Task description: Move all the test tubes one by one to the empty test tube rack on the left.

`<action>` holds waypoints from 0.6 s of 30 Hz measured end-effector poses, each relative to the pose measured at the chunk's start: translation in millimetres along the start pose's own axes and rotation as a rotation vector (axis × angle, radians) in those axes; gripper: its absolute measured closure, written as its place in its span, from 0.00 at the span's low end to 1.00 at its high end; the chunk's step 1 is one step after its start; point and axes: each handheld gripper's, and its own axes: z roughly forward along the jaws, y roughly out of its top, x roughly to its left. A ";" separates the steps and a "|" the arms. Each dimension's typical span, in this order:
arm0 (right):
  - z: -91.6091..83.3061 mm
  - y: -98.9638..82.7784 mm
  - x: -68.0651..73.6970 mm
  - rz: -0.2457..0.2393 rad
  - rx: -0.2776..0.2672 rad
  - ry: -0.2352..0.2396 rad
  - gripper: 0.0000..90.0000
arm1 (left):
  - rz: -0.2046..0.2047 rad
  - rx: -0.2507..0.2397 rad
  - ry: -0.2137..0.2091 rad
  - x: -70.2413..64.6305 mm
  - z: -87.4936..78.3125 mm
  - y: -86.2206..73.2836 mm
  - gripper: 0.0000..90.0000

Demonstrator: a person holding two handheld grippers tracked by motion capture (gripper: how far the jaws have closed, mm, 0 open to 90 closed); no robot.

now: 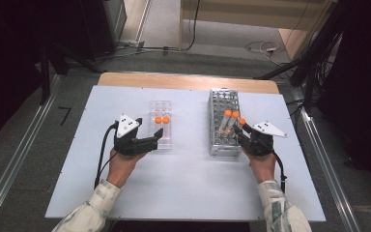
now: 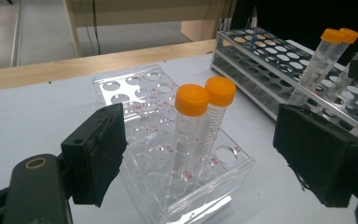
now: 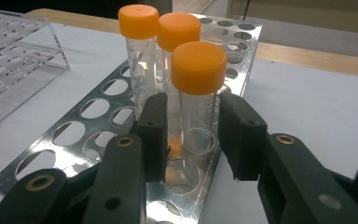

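Closing the right gripper [image 3: 191, 135] on the nearest orange-capped tube [image 3: 196, 100] at the metal rack's [image 1: 223, 123] 5 o'clock corner, probably to lift it, while the left gripper [image 2: 196, 158] idles wide open by the clear rack [image 2: 168, 149].

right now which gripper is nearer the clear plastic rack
Left. The left gripper sits at the clear plastic rack, its open jaws either side of the rack's near end. The right gripper is across at the metal rack, jaws around an orange-capped tube.
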 end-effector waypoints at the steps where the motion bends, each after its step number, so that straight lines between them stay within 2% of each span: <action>1: 0.0 0.0 0.1 0.000 0.000 0.001 0.69 | 0.003 0.002 0.000 0.1 0.1 -0.1 0.19; 9: 0.4 -0.2 -0.3 -0.003 0.001 0.000 0.77 | 0.003 0.000 0.001 -0.4 0.0 -0.4 0.19; 18: -2.2 1.7 -1.7 0.007 -0.017 -0.004 0.79 | 0.002 0.000 0.000 -0.4 -0.1 -0.3 0.19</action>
